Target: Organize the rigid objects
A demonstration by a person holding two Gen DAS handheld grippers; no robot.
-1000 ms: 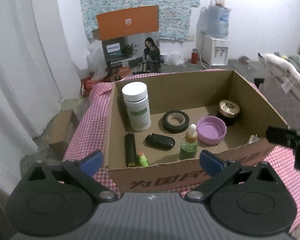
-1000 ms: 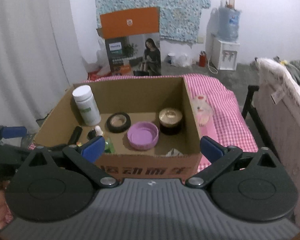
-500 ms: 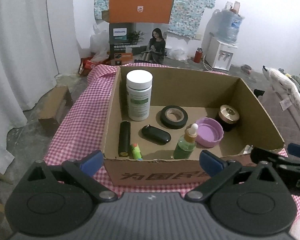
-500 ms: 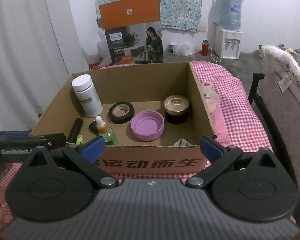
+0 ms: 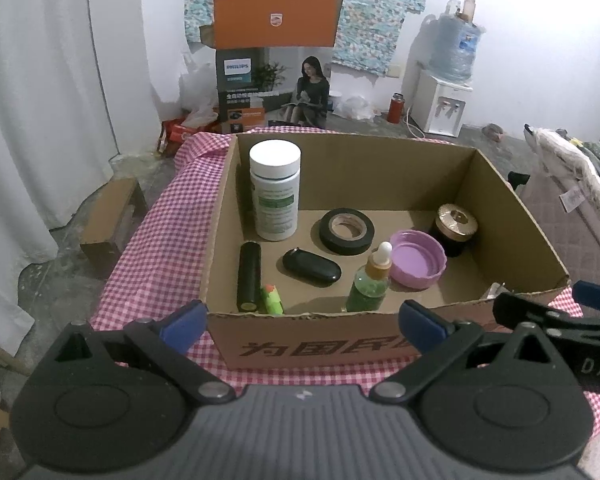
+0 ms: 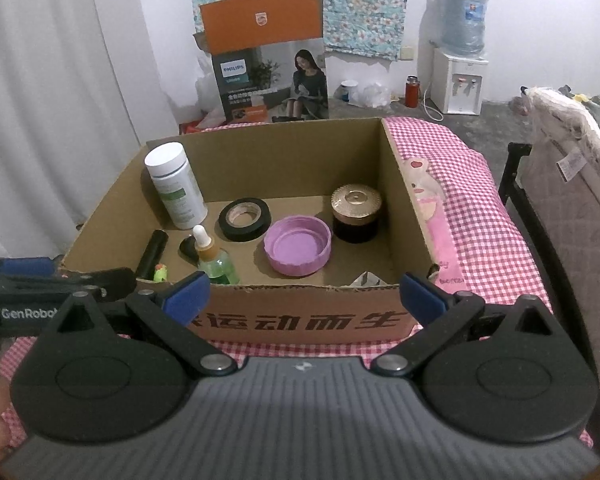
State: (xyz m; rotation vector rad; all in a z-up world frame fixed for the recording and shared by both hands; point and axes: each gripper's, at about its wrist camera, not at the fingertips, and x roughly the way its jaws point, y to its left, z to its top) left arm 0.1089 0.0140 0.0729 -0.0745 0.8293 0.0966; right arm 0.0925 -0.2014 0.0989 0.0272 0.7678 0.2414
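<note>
An open cardboard box (image 5: 380, 344) (image 6: 300, 320) stands on a pink checked cloth. Inside are a white pill bottle (image 5: 275, 188) (image 6: 175, 184), a black tape roll (image 5: 346, 231) (image 6: 245, 219), a purple lid (image 5: 417, 258) (image 6: 298, 249), a gold-capped dark jar (image 5: 456, 229) (image 6: 356, 212), a green dropper bottle (image 5: 371, 280) (image 6: 214, 260), a black oval case (image 5: 311, 267), a black tube (image 5: 249, 276) (image 6: 152, 253) and a small green item (image 5: 271, 299). My left gripper (image 5: 302, 322) and right gripper (image 6: 304, 294) are both open and empty, in front of the box's near wall.
A crumpled wrapper (image 6: 366, 280) lies in the box's near right corner. A Philips carton (image 5: 274, 60) stands behind the table, a water dispenser (image 5: 446, 96) at the back right, a padded bed edge (image 6: 572, 168) at the right, white curtains at the left.
Both grippers have risen and tilted down, so the box floor shows more fully. The left view has swung to face the box squarely. Nothing in the box has moved.
</note>
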